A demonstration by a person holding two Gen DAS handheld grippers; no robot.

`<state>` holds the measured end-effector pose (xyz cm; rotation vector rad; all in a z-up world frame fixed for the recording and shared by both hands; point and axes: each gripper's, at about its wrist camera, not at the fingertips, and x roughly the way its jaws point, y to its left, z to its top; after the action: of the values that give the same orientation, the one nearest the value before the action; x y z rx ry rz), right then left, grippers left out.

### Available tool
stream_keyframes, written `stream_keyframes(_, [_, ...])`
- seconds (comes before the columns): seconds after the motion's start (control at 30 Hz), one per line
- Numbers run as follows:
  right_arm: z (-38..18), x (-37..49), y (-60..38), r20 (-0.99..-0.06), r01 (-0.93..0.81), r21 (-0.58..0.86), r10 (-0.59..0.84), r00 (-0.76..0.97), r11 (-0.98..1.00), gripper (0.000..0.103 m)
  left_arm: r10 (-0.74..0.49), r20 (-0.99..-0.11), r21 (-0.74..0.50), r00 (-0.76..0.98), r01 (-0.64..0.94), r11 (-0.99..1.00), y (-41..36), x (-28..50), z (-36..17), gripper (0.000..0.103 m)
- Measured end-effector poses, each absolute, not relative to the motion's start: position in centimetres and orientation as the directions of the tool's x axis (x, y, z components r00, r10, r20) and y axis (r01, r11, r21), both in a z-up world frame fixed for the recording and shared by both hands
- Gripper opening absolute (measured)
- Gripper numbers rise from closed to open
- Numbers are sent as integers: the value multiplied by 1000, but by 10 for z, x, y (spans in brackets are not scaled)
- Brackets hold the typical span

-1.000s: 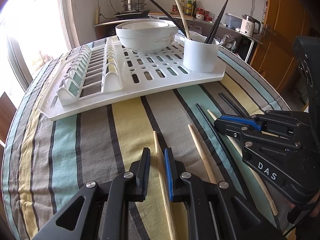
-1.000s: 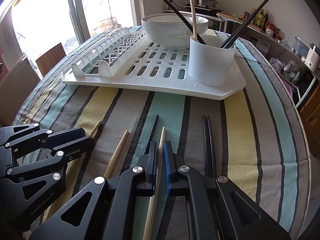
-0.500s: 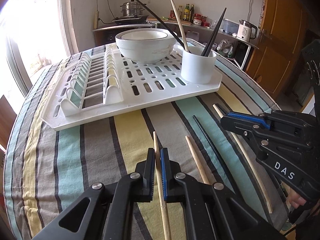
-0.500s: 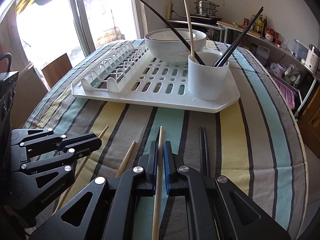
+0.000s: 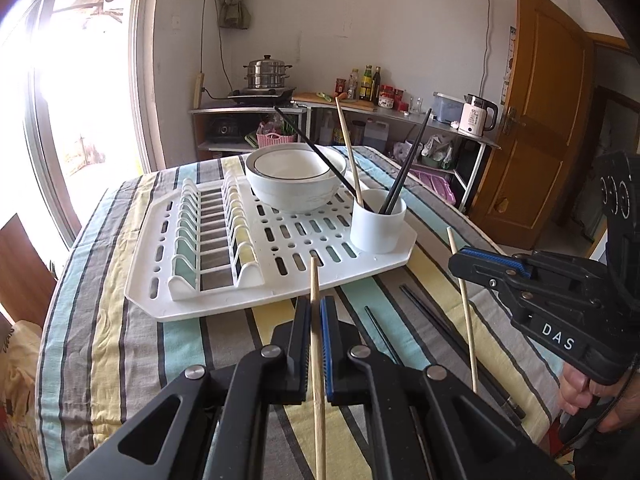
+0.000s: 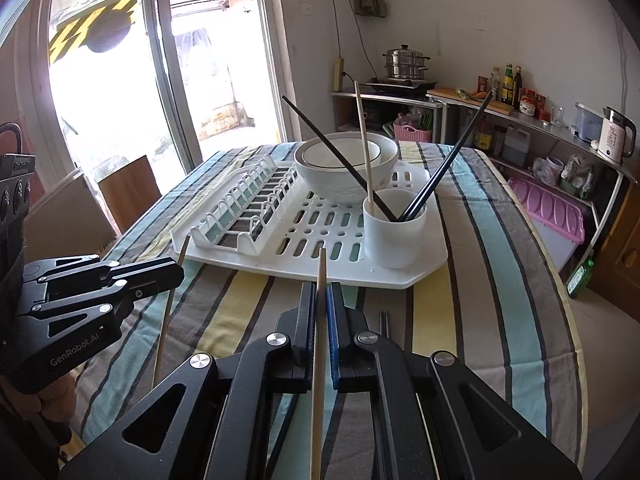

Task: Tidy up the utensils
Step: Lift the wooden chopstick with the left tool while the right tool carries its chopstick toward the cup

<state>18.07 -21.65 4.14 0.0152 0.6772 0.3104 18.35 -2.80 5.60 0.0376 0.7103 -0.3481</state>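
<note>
While both claws clamp wooden chopsticks, left view alone shows, perhaps three, black chopsticks (image 5: pixel 460 344) on tablecloth.

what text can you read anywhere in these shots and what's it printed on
"DAS": white label on the right hand-held gripper, seen in the left wrist view.
"GenRobot.AI": side of the left hand-held gripper, seen in the right wrist view.
Kettle display, bottle labels: too small to read.
</note>
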Motion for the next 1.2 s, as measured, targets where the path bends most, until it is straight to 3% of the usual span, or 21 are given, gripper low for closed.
stream_keyframes(0.47, [68, 136, -227, -514, -285, 110, 300, 804, 952, 6, -345, -543, -128, 766, 330, 935, -8, 141, 87, 5])
stream_keyframes(1.2, [96, 149, -259, -438, -251, 117, 277, 855, 961, 5, -400, -515, -116, 758, 400, 909, -31, 174, 116, 5])
